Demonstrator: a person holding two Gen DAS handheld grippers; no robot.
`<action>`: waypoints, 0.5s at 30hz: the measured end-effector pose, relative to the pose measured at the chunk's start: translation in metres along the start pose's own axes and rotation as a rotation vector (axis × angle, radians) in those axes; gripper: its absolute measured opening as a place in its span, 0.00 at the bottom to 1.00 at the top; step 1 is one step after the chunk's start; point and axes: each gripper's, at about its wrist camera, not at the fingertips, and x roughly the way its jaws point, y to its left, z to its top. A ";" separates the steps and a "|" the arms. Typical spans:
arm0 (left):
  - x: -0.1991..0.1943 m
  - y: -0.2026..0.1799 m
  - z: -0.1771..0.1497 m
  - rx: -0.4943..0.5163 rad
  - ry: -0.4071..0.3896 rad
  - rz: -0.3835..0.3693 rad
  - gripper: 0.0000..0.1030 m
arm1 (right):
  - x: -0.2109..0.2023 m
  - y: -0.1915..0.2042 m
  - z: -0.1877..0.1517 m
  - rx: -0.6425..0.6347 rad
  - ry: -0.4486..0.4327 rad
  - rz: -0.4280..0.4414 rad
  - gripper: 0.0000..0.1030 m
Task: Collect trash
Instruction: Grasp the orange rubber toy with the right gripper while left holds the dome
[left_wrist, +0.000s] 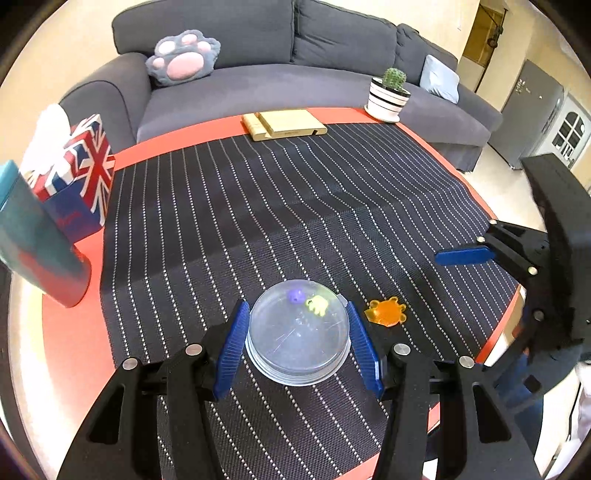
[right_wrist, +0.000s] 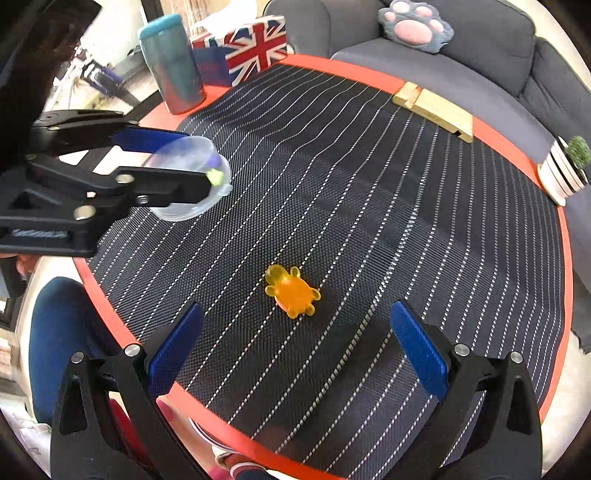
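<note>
My left gripper (left_wrist: 298, 341) is shut on a clear plastic cup (left_wrist: 298, 334) and holds it tilted above the striped mat; it also shows in the right wrist view (right_wrist: 184, 177). Inside the cup lie a purple toy (left_wrist: 295, 294) and a yellow-green toy (left_wrist: 318, 304). An orange turtle toy (right_wrist: 291, 291) lies on the mat, just right of the cup in the left wrist view (left_wrist: 386, 312). My right gripper (right_wrist: 295, 343) is open and empty, with the turtle a little ahead of its fingers. One right finger (left_wrist: 463, 255) shows in the left wrist view.
The round red table (left_wrist: 177, 146) carries a dark striped mat (left_wrist: 277, 206). A teal tumbler (right_wrist: 173, 62) and a Union Jack tissue box (right_wrist: 255, 46) stand at one edge, a wooden stand (left_wrist: 284, 123) and a potted cactus (left_wrist: 389, 94) at the far edge. A grey sofa (left_wrist: 258, 40) stands behind.
</note>
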 end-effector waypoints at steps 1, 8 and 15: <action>0.000 0.001 -0.001 -0.001 0.000 0.000 0.51 | 0.003 0.001 0.002 -0.004 0.006 0.001 0.96; -0.002 0.006 -0.009 -0.015 -0.008 -0.014 0.51 | 0.023 0.010 0.010 -0.034 0.047 0.004 0.79; -0.002 0.010 -0.015 -0.023 -0.008 -0.025 0.51 | 0.036 0.010 0.010 -0.024 0.082 -0.020 0.60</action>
